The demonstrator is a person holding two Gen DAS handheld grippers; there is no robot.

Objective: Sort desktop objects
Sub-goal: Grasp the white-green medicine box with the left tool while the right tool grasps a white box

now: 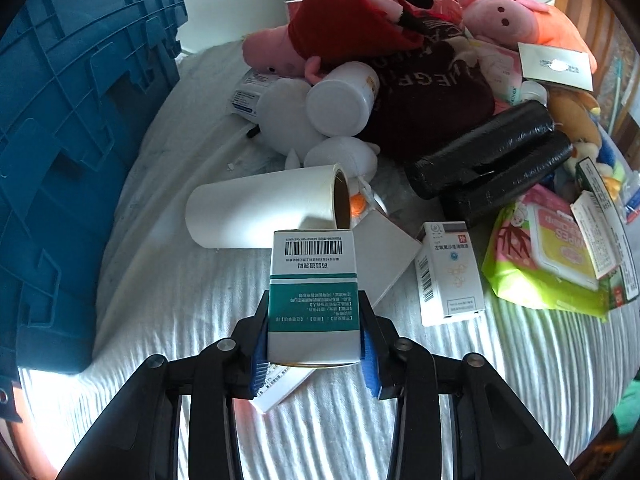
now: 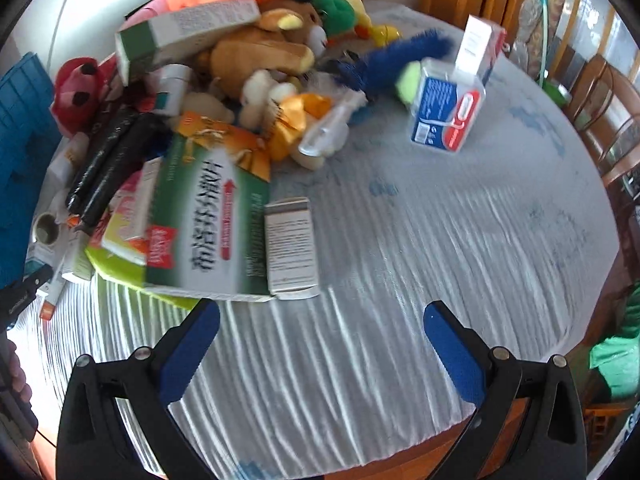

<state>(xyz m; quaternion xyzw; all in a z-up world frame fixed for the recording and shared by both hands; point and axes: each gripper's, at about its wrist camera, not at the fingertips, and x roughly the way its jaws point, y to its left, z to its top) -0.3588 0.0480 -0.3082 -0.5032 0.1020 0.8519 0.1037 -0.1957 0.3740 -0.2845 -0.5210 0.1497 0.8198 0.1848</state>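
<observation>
My left gripper [image 1: 314,340] is shut on a white and green medicine box [image 1: 312,296] and holds it above the white cloth, in front of a white paper roll [image 1: 264,210]. A second white medicine box [image 1: 450,276] lies to its right. My right gripper [image 2: 320,344] is open and empty over bare cloth, just in front of a large green box [image 2: 212,232] and a small white box [image 2: 290,248]. A clear box with blue label [image 2: 446,108] stands farther back.
A blue plastic crate [image 1: 72,152] stands at the left. A pile of plush toys [image 1: 360,20], black rolls [image 1: 492,152], a white bottle [image 1: 340,98] and a wipes pack [image 1: 556,256] covers the back. Wooden chairs [image 2: 600,92] stand beyond the table's right edge.
</observation>
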